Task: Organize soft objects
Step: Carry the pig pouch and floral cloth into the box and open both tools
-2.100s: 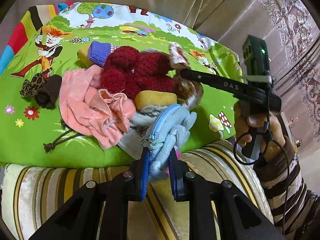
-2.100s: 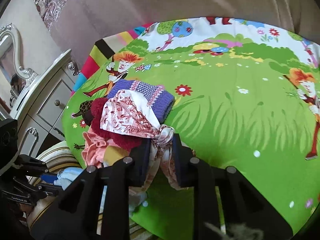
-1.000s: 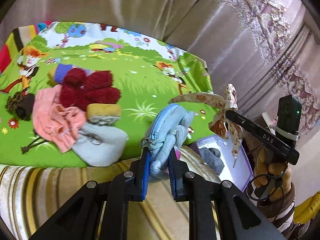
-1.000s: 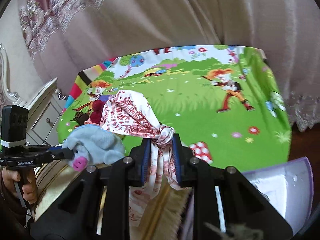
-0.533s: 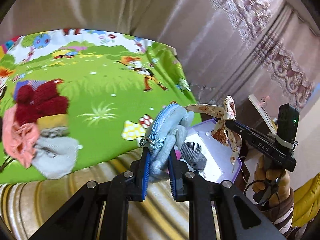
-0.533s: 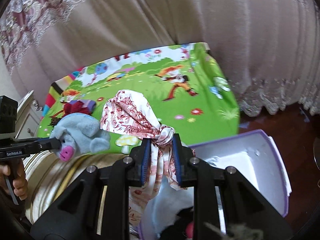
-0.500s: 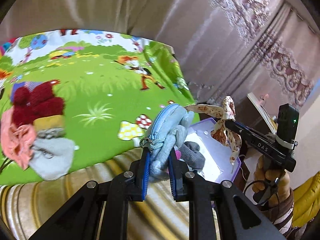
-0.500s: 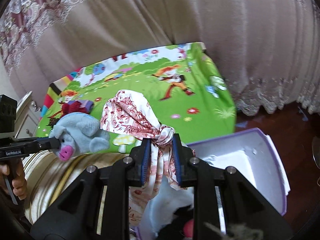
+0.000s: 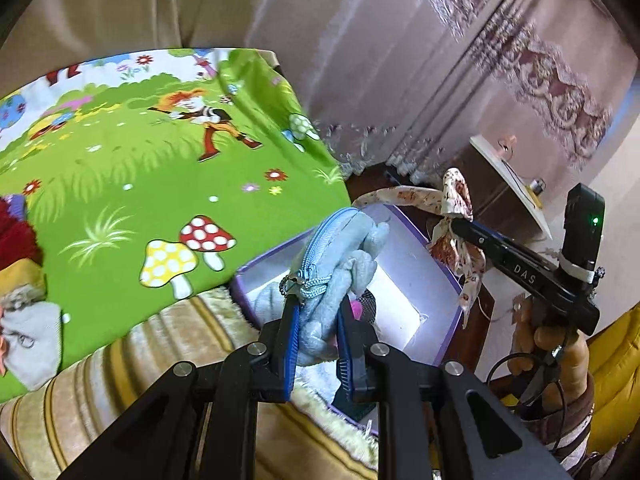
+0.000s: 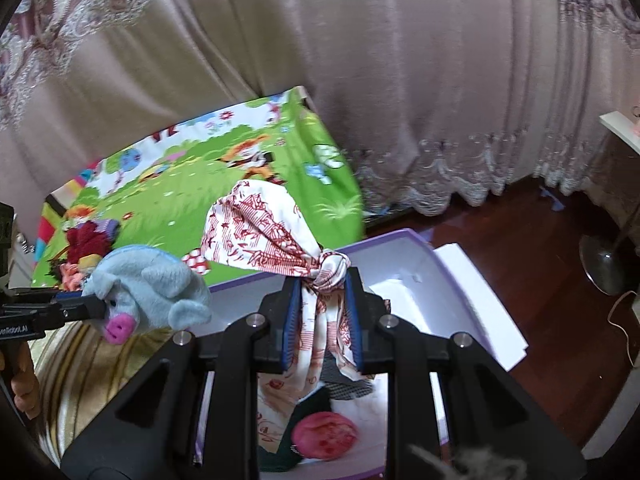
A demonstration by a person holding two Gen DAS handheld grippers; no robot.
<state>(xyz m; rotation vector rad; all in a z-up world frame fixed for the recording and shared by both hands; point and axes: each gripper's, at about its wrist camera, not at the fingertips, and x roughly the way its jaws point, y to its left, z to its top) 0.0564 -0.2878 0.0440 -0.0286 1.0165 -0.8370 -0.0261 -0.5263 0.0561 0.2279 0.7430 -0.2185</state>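
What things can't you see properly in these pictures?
- Box bottom, right wrist view: the right gripper and its knotted scarf cover most of it.
- Pink round thing, same view: blurry, can't tell what.
- Pile on the mat, left wrist view: cut off by the picture's edge.

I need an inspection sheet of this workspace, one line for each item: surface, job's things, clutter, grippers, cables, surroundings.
Surface: green cartoon-print blanket over a striped sofa.
Job's things: blue plush pouch with a pink snout; knotted red-and-white scarf; pile of soft items on the blanket; white box with purple rim on the floor, already holding a pink ball and dark fabrics.
Clutter: nothing seen.
Grippers: left gripper jaws shut on the pouch; right gripper jaws shut on the scarf, below its knot; both near the box.
Cables: black cable looped at the right handle.
Surroundings: beige curtains, dark wooden floor.
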